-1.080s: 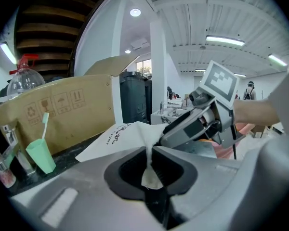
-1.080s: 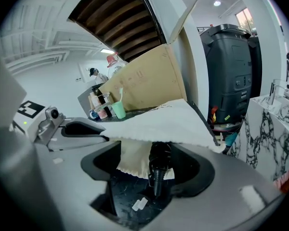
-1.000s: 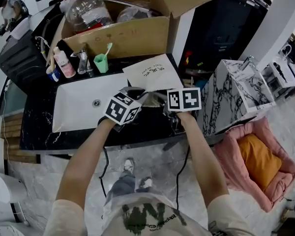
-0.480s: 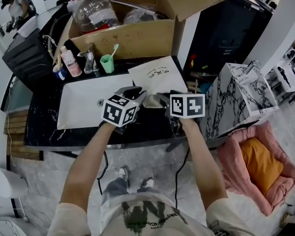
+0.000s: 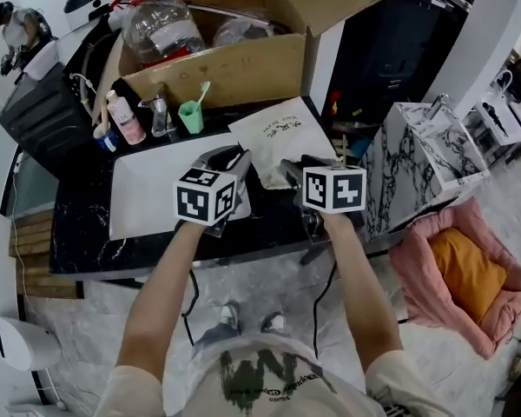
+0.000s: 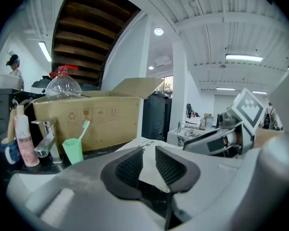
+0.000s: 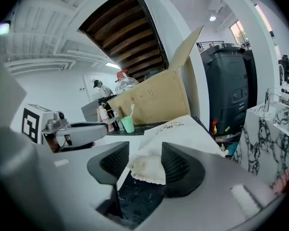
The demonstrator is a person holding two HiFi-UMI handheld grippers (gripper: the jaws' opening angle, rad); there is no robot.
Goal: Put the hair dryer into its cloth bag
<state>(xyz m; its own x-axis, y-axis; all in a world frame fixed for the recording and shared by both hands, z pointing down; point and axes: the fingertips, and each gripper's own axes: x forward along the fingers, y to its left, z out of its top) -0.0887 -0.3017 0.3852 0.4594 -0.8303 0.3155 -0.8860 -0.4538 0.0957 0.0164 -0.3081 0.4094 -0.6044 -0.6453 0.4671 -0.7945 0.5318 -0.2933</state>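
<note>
Head view: the cloth bag (image 5: 282,137) lies flat on the dark counter (image 5: 87,233) just in front of the cardboard box (image 5: 226,72). It is turned cornerwise, with one corner pointing away from the box. The left gripper (image 6: 149,158) has its jaws narrow and pressing on nothing. The right gripper (image 7: 145,160) has its jaws closing with that bag corner between them, the pads not yet pressing. The hair dryer cannot be made out.

- Cardboard box (image 5: 234,68), flaps open: beyond both the left gripper (image 5: 228,156) and the right gripper (image 5: 292,168).
- Clear plastic bottle (image 5: 161,24), red cap: in the box, far left.
- Green cup (image 5: 189,115) with toothbrush (image 5: 201,91): ahead of the left gripper.
- Faucet (image 5: 159,111), pink bottle (image 5: 122,118): left of the cup.
- White sink basin (image 5: 148,194): under and left of the left gripper.
- Marble-veined stand (image 5: 417,159): right of the right gripper.
- Pink pet bed (image 5: 430,298), orange cushion (image 5: 469,268): floor, far right.
</note>
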